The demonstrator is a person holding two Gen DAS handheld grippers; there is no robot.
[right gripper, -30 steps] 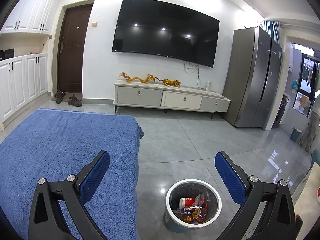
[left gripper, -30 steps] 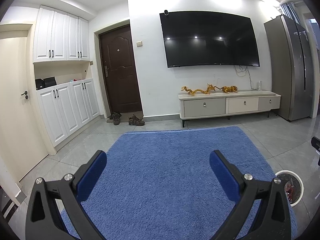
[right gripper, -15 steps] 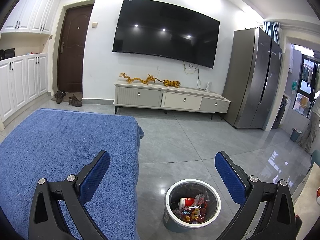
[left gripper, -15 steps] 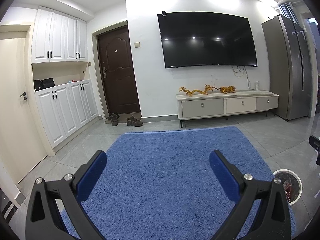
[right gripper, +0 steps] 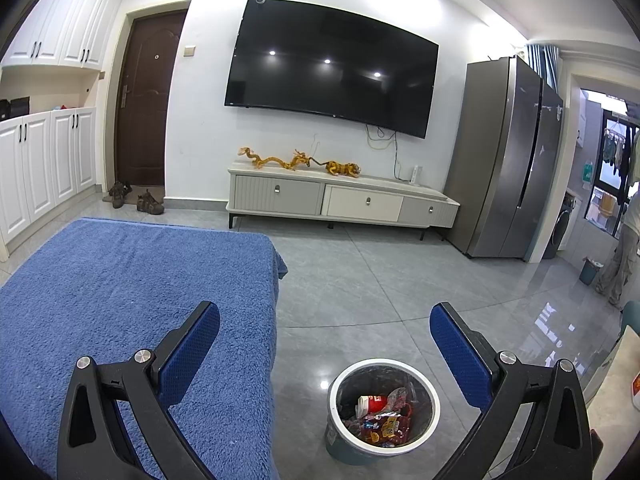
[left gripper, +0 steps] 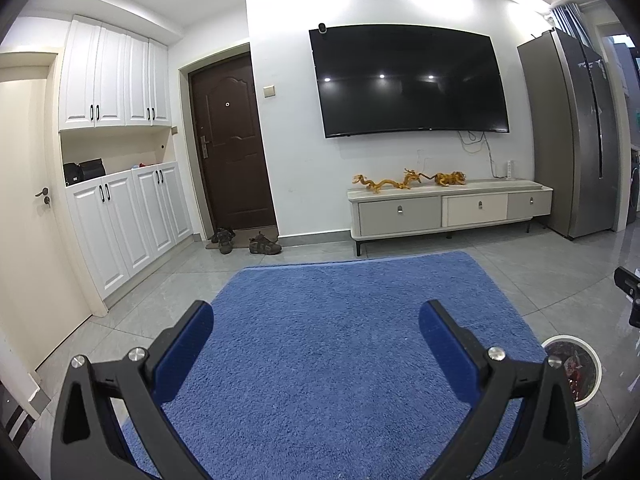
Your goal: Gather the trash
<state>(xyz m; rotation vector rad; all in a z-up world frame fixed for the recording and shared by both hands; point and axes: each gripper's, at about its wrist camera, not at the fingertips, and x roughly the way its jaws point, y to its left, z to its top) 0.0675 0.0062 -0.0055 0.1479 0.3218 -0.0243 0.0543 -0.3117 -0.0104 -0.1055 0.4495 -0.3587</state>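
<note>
A round bin with a white rim [right gripper: 434, 394] stands on the grey floor, holding a red-and-white cup [right gripper: 370, 403] and crumpled snack wrappers [right gripper: 384, 428]. My right gripper [right gripper: 324, 320] is open and empty, above and just behind the bin. The bin also shows at the right edge of the left wrist view [left gripper: 596, 366]. My left gripper [left gripper: 316, 312] is open and empty over the blue towel-covered surface [left gripper: 340, 320]. No loose trash shows on the blue surface.
The blue surface [right gripper: 120, 280] fills the left of the right wrist view. A TV cabinet [right gripper: 344, 200] stands at the far wall, a fridge [right gripper: 508, 160] to the right, shoes [left gripper: 244, 240] by the brown door. A person [right gripper: 624, 240] stands far right.
The left wrist view has shifted slightly to the right, so the room and bin slid a little left in it. The right gripper has stayed still. Both stay open.
</note>
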